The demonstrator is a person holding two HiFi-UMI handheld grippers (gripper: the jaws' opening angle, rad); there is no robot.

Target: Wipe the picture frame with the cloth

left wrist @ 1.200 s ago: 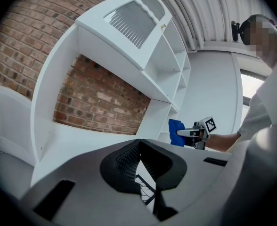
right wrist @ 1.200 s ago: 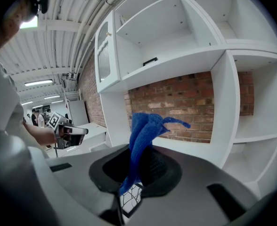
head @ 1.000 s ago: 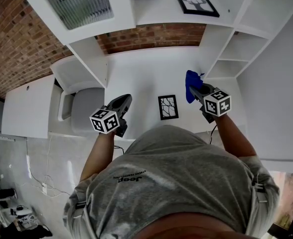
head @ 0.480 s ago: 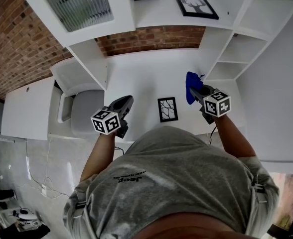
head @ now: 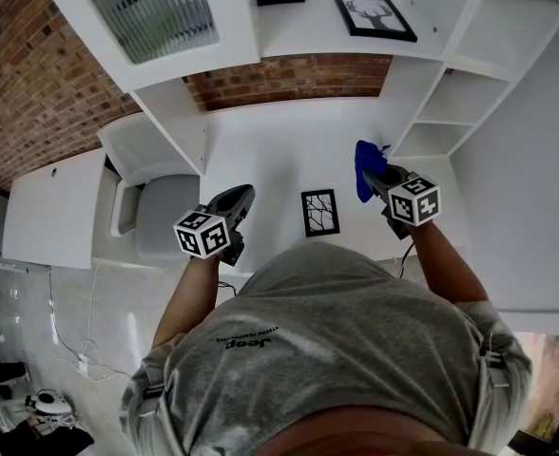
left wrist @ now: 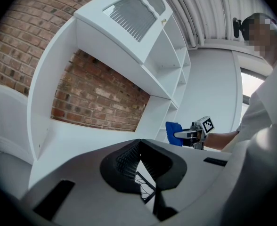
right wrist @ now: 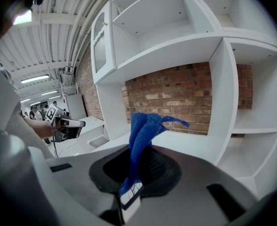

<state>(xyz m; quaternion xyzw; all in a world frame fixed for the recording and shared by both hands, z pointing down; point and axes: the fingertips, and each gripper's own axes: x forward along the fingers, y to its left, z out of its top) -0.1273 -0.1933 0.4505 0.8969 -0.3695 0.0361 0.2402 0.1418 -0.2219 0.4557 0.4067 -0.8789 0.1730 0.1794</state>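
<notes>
A small black picture frame (head: 319, 213) with a branch drawing lies flat on the white desk (head: 279, 141), between my two grippers. My right gripper (head: 371, 173) hangs to the right of the frame and is shut on a blue cloth (head: 364, 164). In the right gripper view the cloth (right wrist: 141, 138) rises from between the jaws, and a corner of the frame (right wrist: 131, 195) shows below them. My left gripper (head: 240, 196) hovers left of the frame, shut and empty. In the left gripper view the frame (left wrist: 143, 183) shows below the closed jaws.
White shelving (head: 451, 103) rises on the right, close to the right gripper. A cabinet with a ribbed door (head: 146, 8) hangs at the upper left. Two framed pictures (head: 375, 14) stand on the top shelf. A grey seat (head: 161, 212) sits left of the desk.
</notes>
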